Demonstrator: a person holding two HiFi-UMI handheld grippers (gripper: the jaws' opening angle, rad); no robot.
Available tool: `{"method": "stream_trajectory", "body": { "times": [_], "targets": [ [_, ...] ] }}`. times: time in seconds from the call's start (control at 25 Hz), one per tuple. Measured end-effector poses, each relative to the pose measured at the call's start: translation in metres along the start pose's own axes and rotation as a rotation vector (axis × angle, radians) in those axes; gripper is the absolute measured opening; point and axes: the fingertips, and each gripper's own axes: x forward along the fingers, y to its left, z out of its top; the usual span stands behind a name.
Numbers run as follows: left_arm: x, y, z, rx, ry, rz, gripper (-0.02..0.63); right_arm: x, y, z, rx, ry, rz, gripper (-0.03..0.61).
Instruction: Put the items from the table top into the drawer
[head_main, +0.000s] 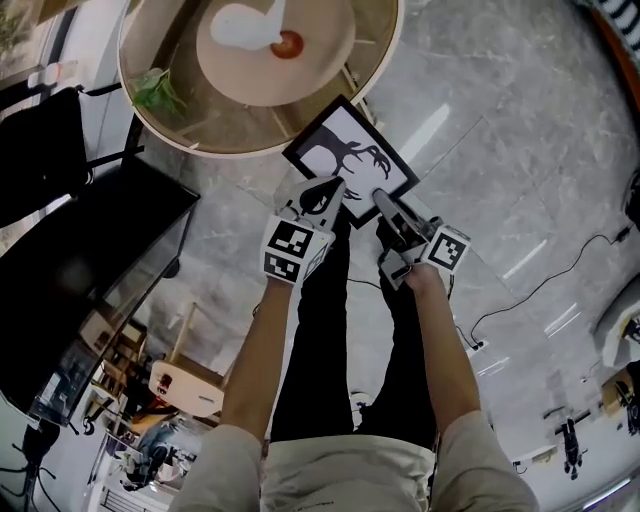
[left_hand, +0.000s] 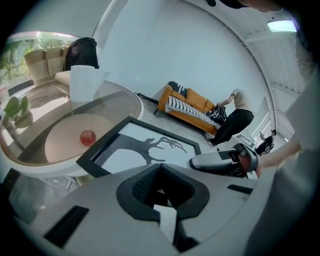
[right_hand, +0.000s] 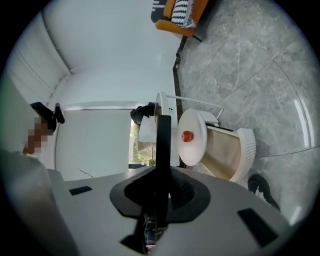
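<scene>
Jaws of the right gripper (head_main: 385, 203) clench the frame (head_main: 352, 160) edge-on by its near rim. The left gripper (head_main: 325, 192), jaws together and empty, sits just beside. The frame stretches ahead, at the tabletop's (head_main: 240, 150) edge.

A black-framed picture (head_main: 350, 160), a dark antlered silhouette on white, hangs tilted above the floor just beside the round glass counter (head_main: 230, 150), one edge clamped in the right gripper (head_main: 384, 202). A red ball (head_main: 286, 44) rests on the counter's pale disc.
</scene>
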Motion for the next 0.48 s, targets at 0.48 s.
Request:
{"method": "stream_trajectory", "body": {
  "times": [0.48],
  "targets": [
    [0.003, 0.013, -0.025, -0.037, -0.021, 0.026, 0.021, -0.034, -0.051, -0.015, 0.02, 0.065, -0.078, 0.072]
  ]
}}
